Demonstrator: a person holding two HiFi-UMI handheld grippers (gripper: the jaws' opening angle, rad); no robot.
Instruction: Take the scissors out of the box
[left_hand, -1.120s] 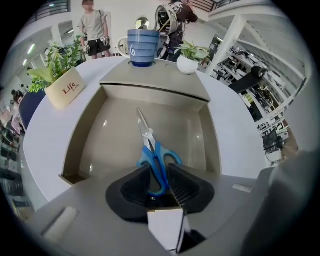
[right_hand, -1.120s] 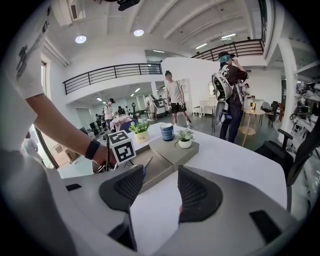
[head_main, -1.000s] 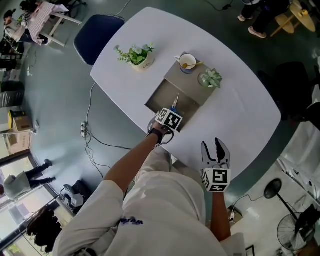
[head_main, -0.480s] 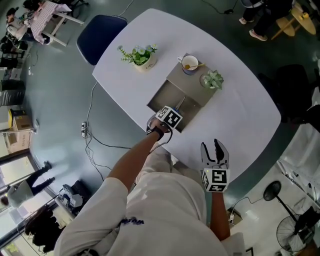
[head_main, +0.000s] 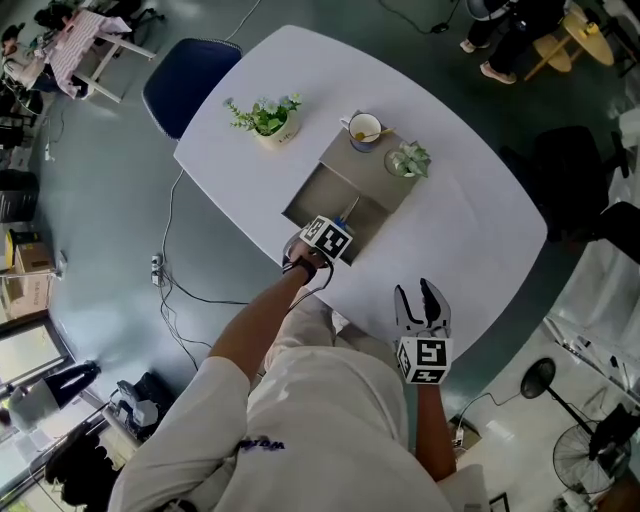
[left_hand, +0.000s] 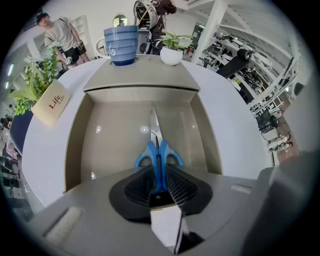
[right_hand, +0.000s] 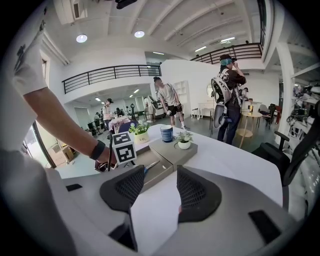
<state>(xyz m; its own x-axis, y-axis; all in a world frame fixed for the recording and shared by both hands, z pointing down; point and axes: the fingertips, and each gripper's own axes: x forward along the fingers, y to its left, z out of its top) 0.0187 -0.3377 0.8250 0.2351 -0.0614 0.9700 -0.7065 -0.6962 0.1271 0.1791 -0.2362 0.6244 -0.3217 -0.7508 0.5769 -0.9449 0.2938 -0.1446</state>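
Scissors (left_hand: 157, 154): inside the box (left_hand: 80, 142), on its centre line. Blue handles are at the near wall, blades point to the far end where the lid (left_hand: 140, 75) sits. Left gripper (left_hand: 159, 172) comes in steeply from above, jaws nearly together and clamped on the handles where the two loops meet. Can't tell whether the blades are off the box floor yet.

Box sits at the table's (head_main: 470, 220) near edge, on the left gripper's side. Cup (left_hand: 121, 42) and small plant (left_hand: 171, 52) stand on the lid; bigger plant (left_hand: 47, 102) is near the box's left wall. Right gripper (right_hand: 161, 182) hovers over the table's near edge, well apart from the box, jaws partly apart, nothing between them.

Step, as I read it: grasp done, extraction not. Next move calls for a straight lift until the blade tips clear the box walls, then a carry out over bare table. The grip is on a narrow spot, so the blades could swing or catch a wall. Go slow and steady.
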